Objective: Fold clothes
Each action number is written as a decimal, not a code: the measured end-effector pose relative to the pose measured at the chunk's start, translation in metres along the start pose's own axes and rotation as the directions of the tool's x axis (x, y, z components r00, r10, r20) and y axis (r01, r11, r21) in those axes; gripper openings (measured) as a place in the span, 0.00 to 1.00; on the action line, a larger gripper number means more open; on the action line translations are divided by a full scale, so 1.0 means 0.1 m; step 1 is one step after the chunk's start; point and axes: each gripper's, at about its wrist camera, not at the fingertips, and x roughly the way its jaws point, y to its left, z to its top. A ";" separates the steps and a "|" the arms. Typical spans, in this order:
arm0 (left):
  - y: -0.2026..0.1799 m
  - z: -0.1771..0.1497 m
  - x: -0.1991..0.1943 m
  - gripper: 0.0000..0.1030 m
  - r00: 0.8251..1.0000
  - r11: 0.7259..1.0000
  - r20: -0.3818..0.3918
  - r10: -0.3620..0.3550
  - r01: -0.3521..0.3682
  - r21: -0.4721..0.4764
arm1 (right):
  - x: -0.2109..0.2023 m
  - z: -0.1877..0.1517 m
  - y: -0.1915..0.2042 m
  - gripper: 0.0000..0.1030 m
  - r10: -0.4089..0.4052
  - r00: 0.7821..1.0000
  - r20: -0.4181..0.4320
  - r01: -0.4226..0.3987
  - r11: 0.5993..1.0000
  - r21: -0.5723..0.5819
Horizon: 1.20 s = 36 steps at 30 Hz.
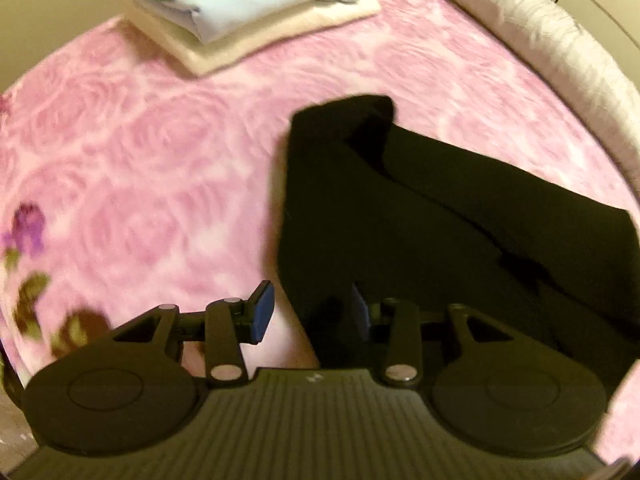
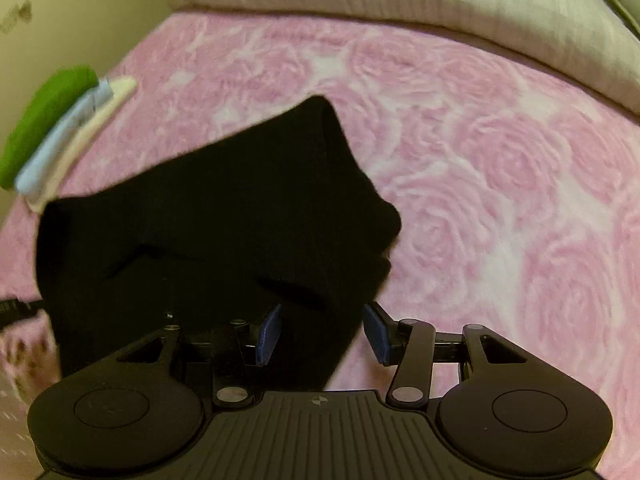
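From my left wrist camera I see the black garment (image 1: 420, 220) lying partly folded on the pink rose-patterned blanket (image 1: 140, 160), its near edge running down between the fingers of the left gripper (image 1: 314, 312). Those fingers stand spread, the left blue pad (image 1: 262, 312) clear over the blanket; the other is dark against the cloth, so I cannot tell whether it touches. This view also gives me the folded stack (image 1: 248, 12) face on: green on top, light blue beneath, cream at the bottom, well apart from the garment. My right wrist camera shows that same stack only edge-on at far left, but it reveals the pale pillow (image 2: 400, 4) along the far edge. There the right gripper (image 2: 322, 336) is spread too, with a strip of the garment lying between its pads, unpinched.
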 end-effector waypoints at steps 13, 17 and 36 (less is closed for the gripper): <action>0.27 1.42 -0.30 0.02 0.950 0.976 0.280 -0.137 0.178 -0.129 | -0.30 1.51 0.58 0.01 0.132 0.933 0.336 -0.054 0.972 -0.231; 0.33 1.40 -0.56 0.18 0.944 0.963 0.274 -0.185 0.229 -0.140 | -0.34 1.76 0.40 0.44 0.196 0.957 0.215 -0.165 0.974 -0.153; -0.38 -1.52 -0.47 0.43 0.874 0.904 -0.244 -0.421 0.380 -0.197 | 0.54 0.23 -0.40 0.44 0.259 0.925 -0.277 -0.376 0.724 -0.578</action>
